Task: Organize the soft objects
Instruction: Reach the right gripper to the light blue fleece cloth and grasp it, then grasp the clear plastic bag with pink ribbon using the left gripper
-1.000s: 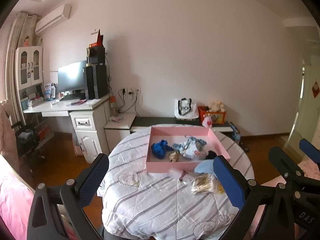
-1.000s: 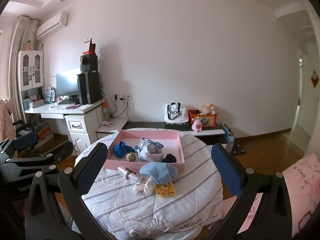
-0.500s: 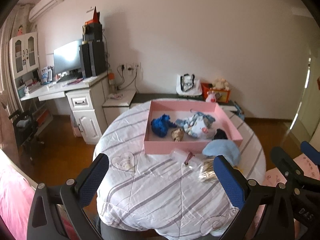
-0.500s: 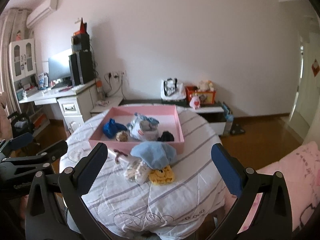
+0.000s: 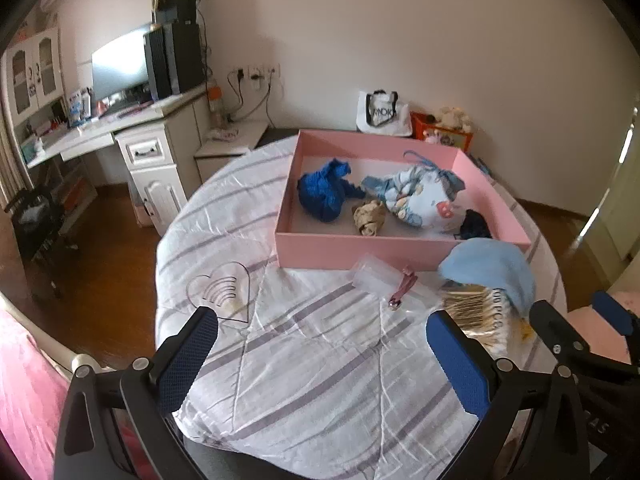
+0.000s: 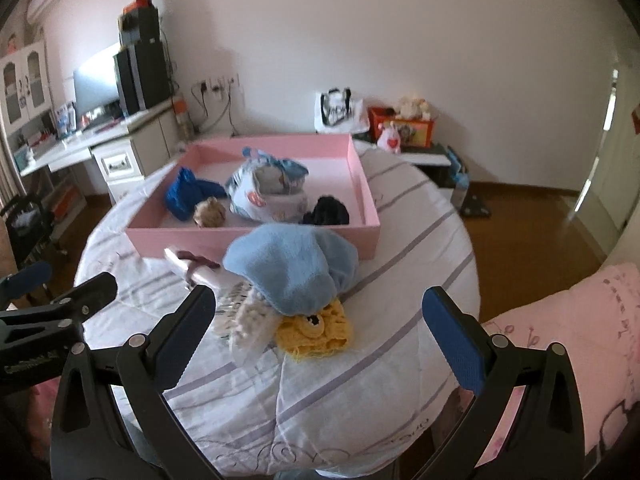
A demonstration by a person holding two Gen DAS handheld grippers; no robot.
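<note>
A pink tray (image 5: 360,250) (image 6: 256,240) stands on a round table with a striped white cloth (image 5: 304,376) (image 6: 344,392). In it lie a dark blue cloth (image 5: 324,194) (image 6: 186,196), a tan bundle (image 5: 368,218), a printed light blue pouch (image 5: 416,196) (image 6: 266,190) and a black item (image 6: 326,212). In front of the tray a light blue hat (image 5: 488,272) (image 6: 290,272) lies on a yellow knitted piece (image 6: 316,330) and a clear packet (image 5: 476,316). My left gripper (image 5: 322,360) and right gripper (image 6: 320,334) are open and empty, above the table's near side.
A clear bag with a small pink clip (image 5: 402,290) lies before the tray. A white desk with a monitor (image 5: 120,64) stands at the left. A tote bag (image 5: 380,114) and toy box (image 6: 404,128) sit by the far wall. Pink bedding (image 6: 568,336) lies at the right.
Both grippers have moved forward and tilted down toward the table; the tray and hat look larger and closer. Both stay open.
</note>
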